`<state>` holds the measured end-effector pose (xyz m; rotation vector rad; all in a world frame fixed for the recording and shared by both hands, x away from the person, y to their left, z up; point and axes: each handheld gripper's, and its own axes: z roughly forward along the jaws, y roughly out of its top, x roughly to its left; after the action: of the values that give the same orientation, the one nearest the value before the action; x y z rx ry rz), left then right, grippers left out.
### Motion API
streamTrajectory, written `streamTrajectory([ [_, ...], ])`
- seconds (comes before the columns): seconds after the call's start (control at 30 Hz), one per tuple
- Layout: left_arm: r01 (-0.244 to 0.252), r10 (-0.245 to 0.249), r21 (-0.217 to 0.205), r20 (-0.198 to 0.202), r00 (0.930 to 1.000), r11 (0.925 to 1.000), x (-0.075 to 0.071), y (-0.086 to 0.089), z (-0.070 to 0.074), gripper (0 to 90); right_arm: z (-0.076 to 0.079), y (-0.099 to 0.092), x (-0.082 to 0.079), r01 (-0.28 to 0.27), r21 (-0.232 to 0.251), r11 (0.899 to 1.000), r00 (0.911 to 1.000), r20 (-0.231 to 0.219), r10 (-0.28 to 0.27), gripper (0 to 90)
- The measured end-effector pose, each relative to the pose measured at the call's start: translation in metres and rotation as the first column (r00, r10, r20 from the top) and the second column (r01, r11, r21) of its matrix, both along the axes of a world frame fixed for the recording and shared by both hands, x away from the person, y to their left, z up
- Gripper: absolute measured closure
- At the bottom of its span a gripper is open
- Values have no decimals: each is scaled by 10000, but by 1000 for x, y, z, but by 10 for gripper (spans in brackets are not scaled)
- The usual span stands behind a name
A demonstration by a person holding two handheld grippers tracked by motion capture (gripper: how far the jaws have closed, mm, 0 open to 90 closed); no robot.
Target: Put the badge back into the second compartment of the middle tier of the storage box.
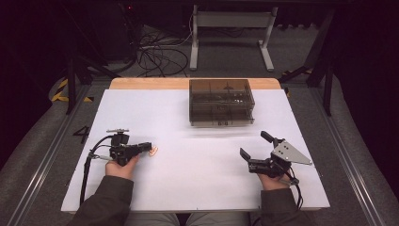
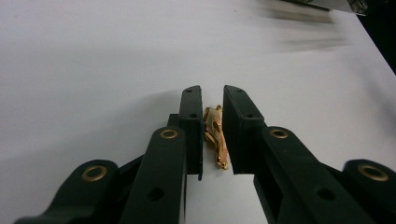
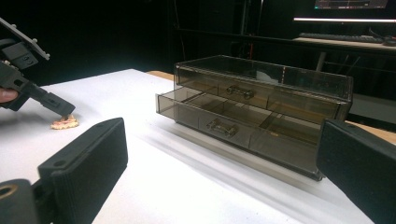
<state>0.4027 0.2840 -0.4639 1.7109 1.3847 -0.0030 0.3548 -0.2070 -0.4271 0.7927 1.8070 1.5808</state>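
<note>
A small gold clip lies flat on the white table, at the left. My left gripper reaches level over the table to it. The jaws stand narrowly apart with the clip lengthwise between the pads; it nearly fills the gap and rests on the table. In the right gripper view the left gripper's tip hangs right over the clip. My right gripper sits at the right front, wide open and empty, facing the drawer box.
A smoky transparent drawer box stands at the back middle of the table, its lower drawer pulled out a little. Bare white surface lies between the two hands. Beyond the table are cables and a stand on the floor.
</note>
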Motion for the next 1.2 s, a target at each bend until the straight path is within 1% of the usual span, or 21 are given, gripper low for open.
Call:
streamTrajectory([
  [0.13,41,-41,37,70,10000,10000,-1,-1,1,840,0,0,0,-6,9,10000,10000,7,6,32],
  [0.3,122,-122,4,242,9996,9999,-2,-3,2,852,0,0,0,2,-3,10000,10000,10,-2,32],
  [0.37,290,-285,-110,408,9988,9995,-4,-6,4,863,0,0,0,13,-10,10000,10000,10,-13,32],
  [0.43,335,-332,-35,544,9980,9994,-5,-8,5,869,0,0,0,4,2,10000,10000,14,-4,32],
  [0.47,335,-332,-35,544,9980,9994,-5,-8,5,869,0,0,0,19,-13,10000,10000,27,-19,32],
  [0.53,382,-386,84,577,9976,9992,-6,-10,5,869,0,0,0,29,-36,10000,10000,42,-28,33],
  [0.57,354,-377,382,608,9974,9986,-7,-12,7,866,0,0,0,24,-21,10000,10000,51,-24,34],
  [0.63,442,-517,911,823,9953,9949,-9,-17,10,866,0,0,0,31,-17,10000,10000,48,-31,34],
  [0.87,494,-595,1040,961,9936,9934,-10,-20,11,871,0,0,0,22,-39,10000,10000,38,-22,35],
  [0.9,546,-669,1161,1051,9922,9917,-10,-20,12,877,0,0,0,28,-38,10000,10000,50,-28,35],
  [0.93,639,-770,1182,1092,9910,9909,-10,-21,12,879,0,0,0,26,-45,10000,10000,60,-25,35],
  [0.97,901,-1094,1375,1402,9841,9864,-12,-26,14,878,0,0,0,24,-47,10000,10000,49,-23,35],
  [1.0,901,-1094,1375,1402,9841,9864,-12,-26,14,879,0,0,0,17,-39,10000,10000,38,-17,35],
  [1.03,932,-1172,1510,1583,9804,9841,-15,-30,15,879,0,0,0,17,-37,10000,10000,50,-17,35],
  [1.1,945,-1197,1542,1638,9792,9835,-16,-31,16,880,0,0,0,23,-22,10000,10000,41,-23,35],
  [1.13,928,-1211,1626,1738,9773,9823,-17,-32,17,880,0,0,0,39,-23,10000,10000,55,-39,35],
  [1.2,857,-1150,1609,1832,9763,9832,-19,-32,19,880,0,0,0,44,2,10000,10000,31,-44,35],
])
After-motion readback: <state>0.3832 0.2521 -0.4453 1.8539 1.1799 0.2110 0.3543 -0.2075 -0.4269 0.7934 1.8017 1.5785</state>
